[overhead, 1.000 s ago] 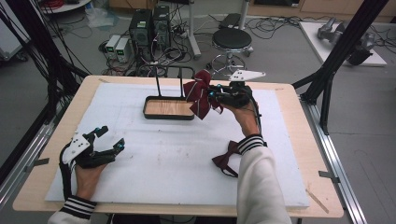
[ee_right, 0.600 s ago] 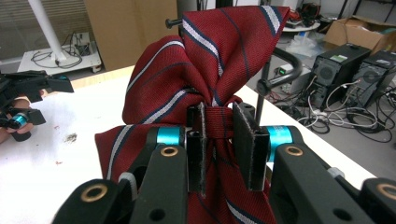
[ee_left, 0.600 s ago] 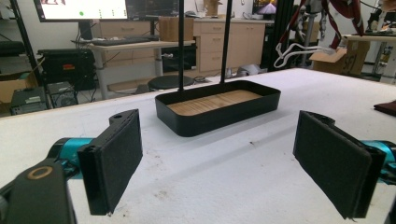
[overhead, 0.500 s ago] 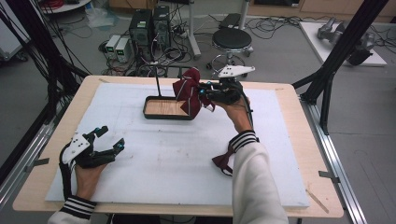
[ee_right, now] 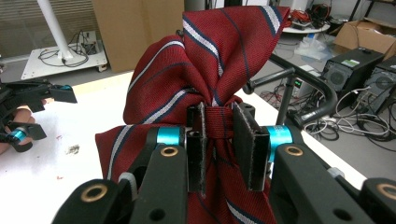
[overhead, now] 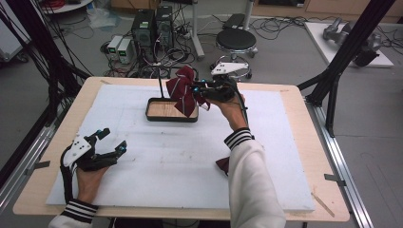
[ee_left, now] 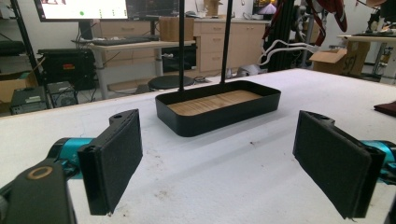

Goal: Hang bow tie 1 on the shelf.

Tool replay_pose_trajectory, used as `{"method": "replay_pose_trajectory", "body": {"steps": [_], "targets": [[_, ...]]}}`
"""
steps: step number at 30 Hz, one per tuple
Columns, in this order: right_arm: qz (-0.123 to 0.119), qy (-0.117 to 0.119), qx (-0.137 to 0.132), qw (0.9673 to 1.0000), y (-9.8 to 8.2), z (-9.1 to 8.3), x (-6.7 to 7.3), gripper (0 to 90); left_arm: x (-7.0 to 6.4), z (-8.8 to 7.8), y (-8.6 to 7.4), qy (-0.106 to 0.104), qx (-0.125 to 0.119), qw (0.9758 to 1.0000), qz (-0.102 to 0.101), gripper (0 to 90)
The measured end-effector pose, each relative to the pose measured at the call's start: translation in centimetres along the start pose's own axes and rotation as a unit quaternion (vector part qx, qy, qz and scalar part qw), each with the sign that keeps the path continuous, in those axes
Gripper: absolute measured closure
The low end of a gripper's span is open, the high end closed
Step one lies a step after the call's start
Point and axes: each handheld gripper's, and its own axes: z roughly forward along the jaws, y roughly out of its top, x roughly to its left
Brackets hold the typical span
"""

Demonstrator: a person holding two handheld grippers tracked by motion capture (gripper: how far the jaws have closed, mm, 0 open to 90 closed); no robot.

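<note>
we find the right claw (ee_right: pixel 219 140) clenched on the centre knot of the red striped bow tie (overhead: pixel 183 90), held just above the black tray (overhead: pixel 154 116), likely for hanging on its upright rods. the left claw (overhead: pixel 108 142) rests released on the table (overhead: pixel 294 99), well short of the tray.

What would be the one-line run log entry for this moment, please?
right gripper: shut on striped bow tie, above black tray | left gripper: open, resting on table | second bow tie: on table

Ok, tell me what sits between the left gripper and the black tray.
Nothing: in the left gripper view, bare white table cover runs from the open left gripper to the black tray.
</note>
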Motion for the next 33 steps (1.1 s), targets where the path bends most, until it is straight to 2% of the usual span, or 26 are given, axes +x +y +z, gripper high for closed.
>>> {"method": "replay_pose_trajectory", "body": {"steps": [12, 17, 20, 24, 26, 33], "targets": [[-0.007, -0.01, 0.001, 0.9999, 0.5, 1.0, 0.0, 75.8, 0.0, 0.0, 0.0, 0.0, -0.001, 1.0, -0.001, 16.0], [-0.005, -0.015, -0.003, 0.9999, 0.7, 1.1, -0.2, 75.8, 0.0, 0.0, 0.0, 0.0, -0.002, 1.0, -0.001, 16.0], [-0.006, -0.025, -0.006, 0.9996, 1.1, 1.0, -0.5, 75.8, 0.0, 0.0, 0.0, 0.0, -0.001, 1.0, -0.001, 16.0], [-0.001, -0.024, -0.009, 0.9997, 1.6, 1.1, -0.7, 75.8, 0.0, 0.0, 0.0, 0.0, -0.001, 1.0, -0.001, 16.0], [-0.01, -0.03, -0.011, 0.9994, 2.0, 1.2, -0.7, 75.7, 0.0, 0.0, 0.0, 0.0, -0.001, 1.0, -0.002, 16.1], [-0.007, -0.041, -0.015, 0.999, 2.5, 1.3, -1.2, 75.8, 0.0, 0.0, 0.0, 0.0, -0.001, 1.0, -0.002, 16.1]]}}
